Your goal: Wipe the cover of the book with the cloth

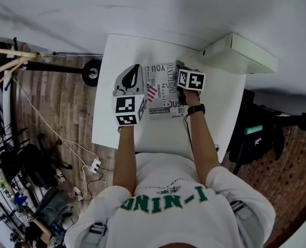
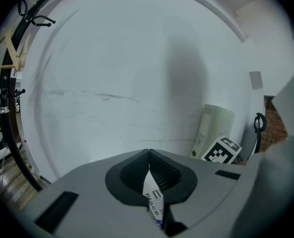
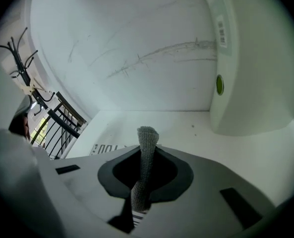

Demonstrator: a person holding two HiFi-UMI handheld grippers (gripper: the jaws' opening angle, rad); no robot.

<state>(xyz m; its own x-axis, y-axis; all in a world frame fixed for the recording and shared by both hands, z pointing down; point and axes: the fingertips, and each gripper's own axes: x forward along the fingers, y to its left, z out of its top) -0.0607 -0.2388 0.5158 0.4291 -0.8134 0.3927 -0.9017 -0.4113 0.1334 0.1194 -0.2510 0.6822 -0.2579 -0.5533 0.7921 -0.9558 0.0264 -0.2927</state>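
Note:
The book (image 1: 162, 90), its cover printed in black and white with a small flag, lies flat in the middle of the white table (image 1: 122, 61). My left gripper (image 1: 137, 77) sits at the book's left edge. In the left gripper view it (image 2: 149, 158) is shut on a printed edge of the book (image 2: 154, 200). My right gripper (image 1: 181, 70) is over the book's far right corner. In the right gripper view it (image 3: 147, 150) is shut on a strip of grey knitted cloth (image 3: 147, 148) that sticks up between the jaws. Part of the book (image 3: 105, 148) shows just beyond.
A long white box (image 1: 239, 53) stands on the table's far right corner, close to the right gripper, and shows as the box (image 3: 246, 58) and the box (image 2: 213, 128). Wooden floor, cables and a stand lie left of the table. A white wall is behind.

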